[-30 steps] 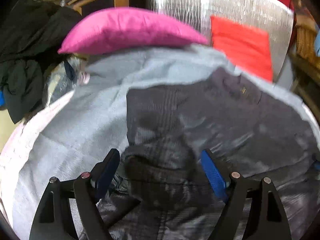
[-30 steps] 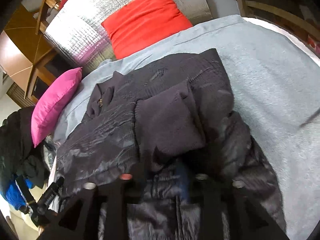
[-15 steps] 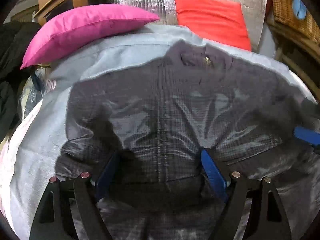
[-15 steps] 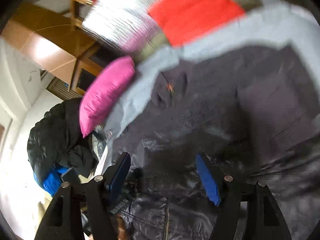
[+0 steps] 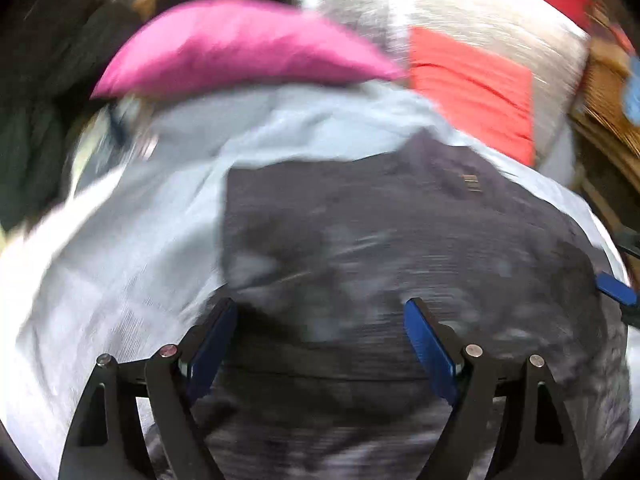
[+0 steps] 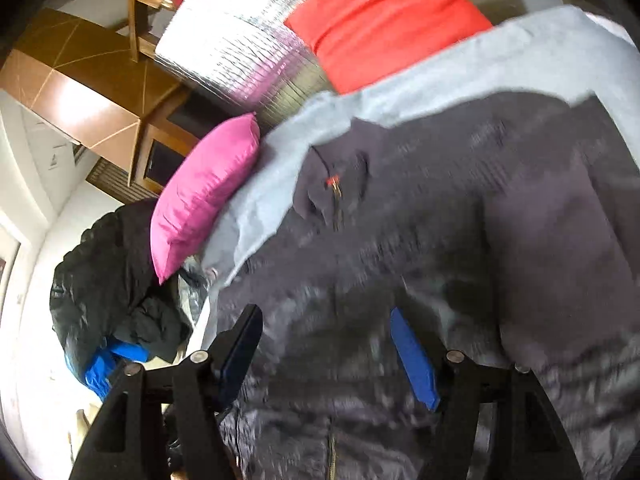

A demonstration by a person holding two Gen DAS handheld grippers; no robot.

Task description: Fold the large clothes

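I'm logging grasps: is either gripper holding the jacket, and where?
Neither: left gripper and right gripper are both open over the dark jacket, gripping nothing.

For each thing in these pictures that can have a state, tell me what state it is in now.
dark jacket: lying on the grey sheet, partly folded, held by neither gripper
left gripper: open, over the jacket
right gripper: open, over the jacket
grey sheet: spread under the jacket, wrinkled
pink pillow: lying at the sheet's edge
red cushion: leaning on the silver backing
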